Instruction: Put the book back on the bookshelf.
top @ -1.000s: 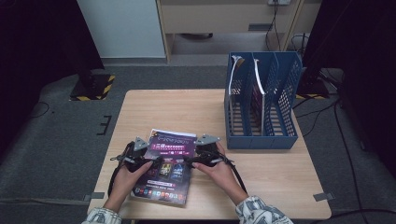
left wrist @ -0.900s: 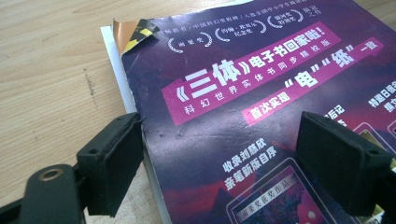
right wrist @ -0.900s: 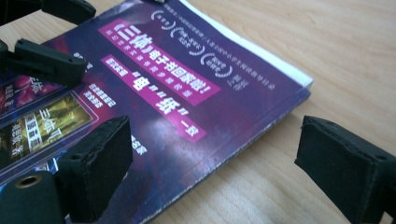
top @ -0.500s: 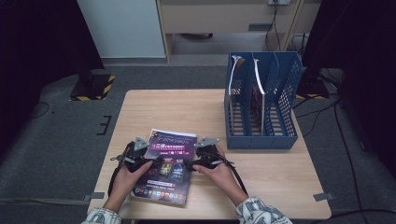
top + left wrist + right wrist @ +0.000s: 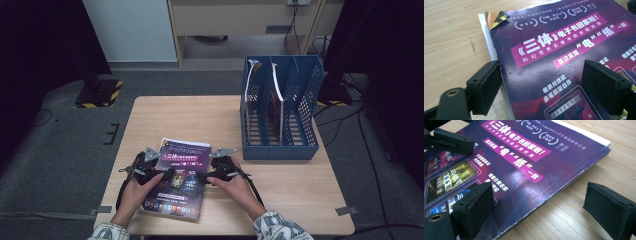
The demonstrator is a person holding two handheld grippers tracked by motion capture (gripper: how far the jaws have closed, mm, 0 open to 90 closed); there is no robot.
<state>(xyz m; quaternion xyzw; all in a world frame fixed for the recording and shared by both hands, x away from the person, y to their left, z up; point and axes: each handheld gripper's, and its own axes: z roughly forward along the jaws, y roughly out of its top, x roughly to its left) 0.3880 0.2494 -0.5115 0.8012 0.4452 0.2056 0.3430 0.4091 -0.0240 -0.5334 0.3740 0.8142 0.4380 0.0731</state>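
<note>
flanking magazine [image 5: 177, 177]: left gripper [image 5: 156, 170], right gripper [image 5: 206, 175] both released; blue file rack [image 5: 280, 107] near.

From the high view we are looking forward and down from above the person's near side, taking in the whole table [image 5: 280, 200] and the floor beyond. In the left gripper view we are riding low and very close over the left edge of the magazine [image 5: 564, 62], facing its far-left corner. In the right gripper view we are sitting just as close at the magazine's [image 5: 524, 165] right edge, looking leftward across its cover. All three views are sharing that purple cover [image 5: 177, 177].
</note>
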